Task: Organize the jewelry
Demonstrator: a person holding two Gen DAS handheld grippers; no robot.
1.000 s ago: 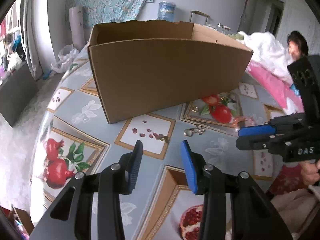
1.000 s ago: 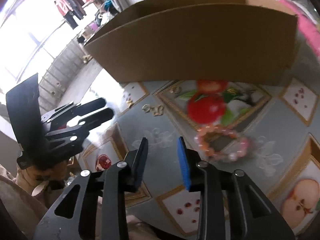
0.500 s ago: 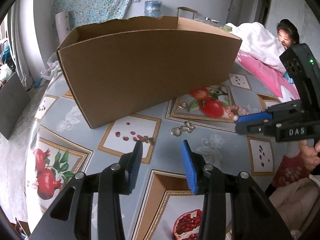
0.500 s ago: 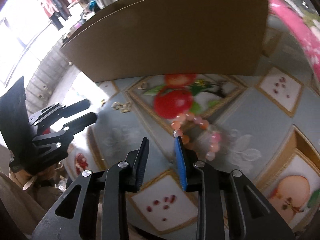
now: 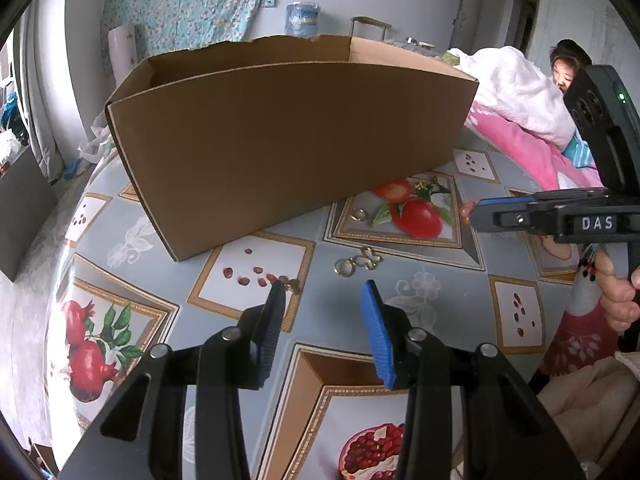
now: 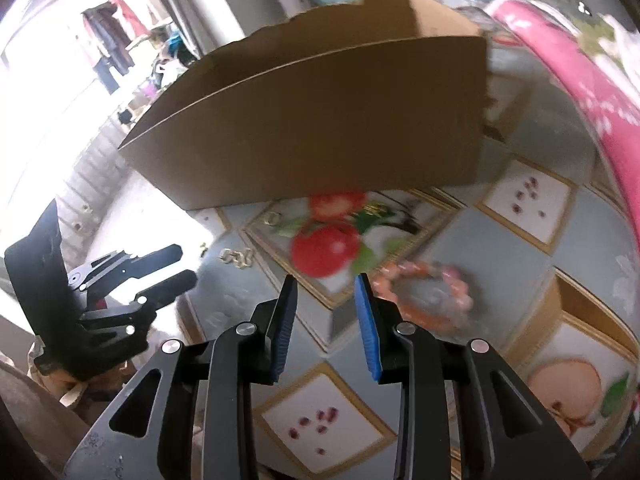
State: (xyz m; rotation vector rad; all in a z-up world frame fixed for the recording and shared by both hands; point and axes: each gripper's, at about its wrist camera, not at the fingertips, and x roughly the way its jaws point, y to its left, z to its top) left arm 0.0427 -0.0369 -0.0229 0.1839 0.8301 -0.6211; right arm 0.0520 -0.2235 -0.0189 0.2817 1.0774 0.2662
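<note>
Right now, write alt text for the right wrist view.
The open right gripper hovers over a fruit-print tablecloth, a blurred pink bead bracelet just past its right finger. A cardboard box stands behind; the left gripper waits at left.

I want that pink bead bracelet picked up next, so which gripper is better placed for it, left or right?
Right. The right gripper is open with the bead bracelet just beside its right finger; the left gripper sits farther off, near the gold clasp.

Fruit-print tablecloth (image 5: 436, 292), pink blanket (image 5: 532, 148), white towel (image 5: 516, 92), blue water jug (image 5: 303, 19).
</note>
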